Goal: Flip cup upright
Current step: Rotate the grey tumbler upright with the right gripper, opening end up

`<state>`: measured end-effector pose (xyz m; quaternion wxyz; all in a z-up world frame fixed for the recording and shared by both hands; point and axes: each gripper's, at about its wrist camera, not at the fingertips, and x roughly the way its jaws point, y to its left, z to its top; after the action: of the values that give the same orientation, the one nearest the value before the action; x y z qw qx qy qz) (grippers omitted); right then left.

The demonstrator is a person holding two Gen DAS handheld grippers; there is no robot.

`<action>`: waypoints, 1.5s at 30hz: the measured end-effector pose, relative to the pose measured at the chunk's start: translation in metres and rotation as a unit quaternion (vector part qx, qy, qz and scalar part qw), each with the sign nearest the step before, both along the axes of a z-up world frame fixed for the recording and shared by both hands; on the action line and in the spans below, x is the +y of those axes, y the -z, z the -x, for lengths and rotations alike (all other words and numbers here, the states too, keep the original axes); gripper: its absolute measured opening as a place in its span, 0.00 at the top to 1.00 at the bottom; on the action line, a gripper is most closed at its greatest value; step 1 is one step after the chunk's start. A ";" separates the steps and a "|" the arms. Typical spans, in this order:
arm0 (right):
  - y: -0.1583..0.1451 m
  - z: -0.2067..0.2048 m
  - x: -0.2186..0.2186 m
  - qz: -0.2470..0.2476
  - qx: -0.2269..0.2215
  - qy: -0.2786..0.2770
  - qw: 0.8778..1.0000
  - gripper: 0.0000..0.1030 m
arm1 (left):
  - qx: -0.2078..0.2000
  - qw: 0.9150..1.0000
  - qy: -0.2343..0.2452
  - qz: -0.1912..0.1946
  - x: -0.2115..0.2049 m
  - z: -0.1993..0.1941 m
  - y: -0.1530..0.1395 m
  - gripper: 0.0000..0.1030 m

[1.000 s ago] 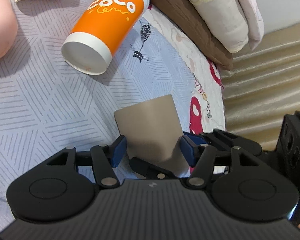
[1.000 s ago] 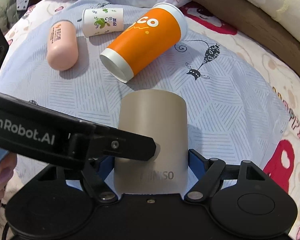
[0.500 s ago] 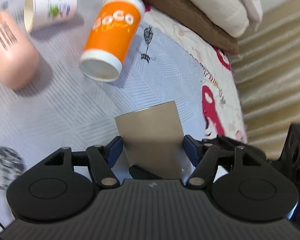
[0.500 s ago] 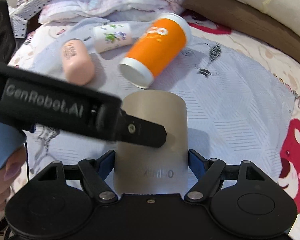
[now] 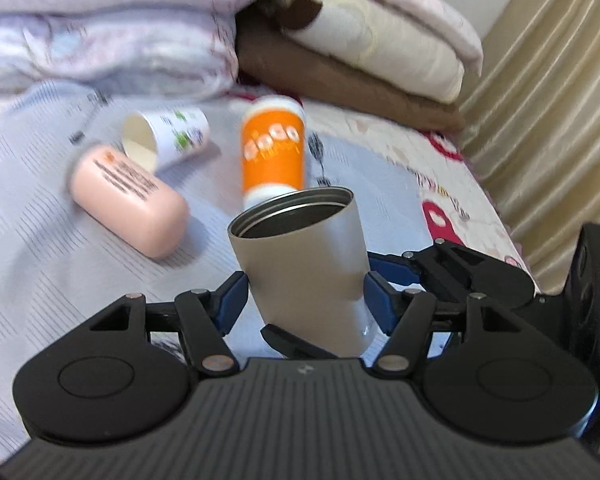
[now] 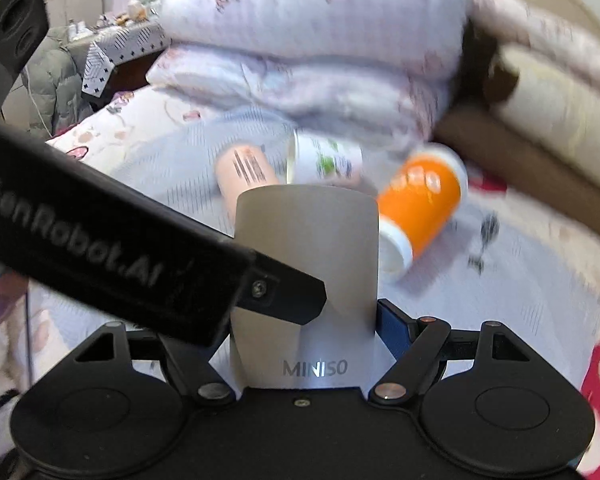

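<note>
A grey metal cup marked MINISO (image 5: 304, 264) (image 6: 308, 272) sits between the blue pads of both grippers. In the left wrist view its open mouth (image 5: 296, 212) points up and away, tilted a little left. My left gripper (image 5: 304, 296) is shut on its lower body. My right gripper (image 6: 306, 332) is shut on it too, its left pad hidden behind the left gripper's black finger (image 6: 284, 292), which crosses in front.
On the pale patterned bedsheet (image 5: 40, 240) lie an orange "CoCo" cup (image 5: 272, 152) (image 6: 420, 204), a white paper cup (image 5: 164, 140) on its side and a pink case (image 5: 128, 200). Folded quilts (image 5: 100, 24) and pillows (image 5: 380, 40) are stacked behind. A curtain (image 5: 548, 100) hangs right.
Both grippers have tilted up with the grey cup. Its open mouth now shows in the left wrist view. The things on the bed have dropped lower and farther in view.
</note>
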<state>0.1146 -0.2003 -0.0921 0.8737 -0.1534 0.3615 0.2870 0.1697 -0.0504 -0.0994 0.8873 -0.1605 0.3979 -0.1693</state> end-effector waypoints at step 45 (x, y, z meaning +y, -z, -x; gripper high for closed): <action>0.032 -0.038 0.016 -0.015 -0.023 0.165 0.986 0.21 | -0.019 0.996 0.072 0.053 -0.006 0.005 0.040 0.38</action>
<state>0.1523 -0.1847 -0.1237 0.9195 -0.0852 0.3573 0.1404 0.1652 -0.0564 -0.1390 0.8704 -0.1748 0.3817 -0.2570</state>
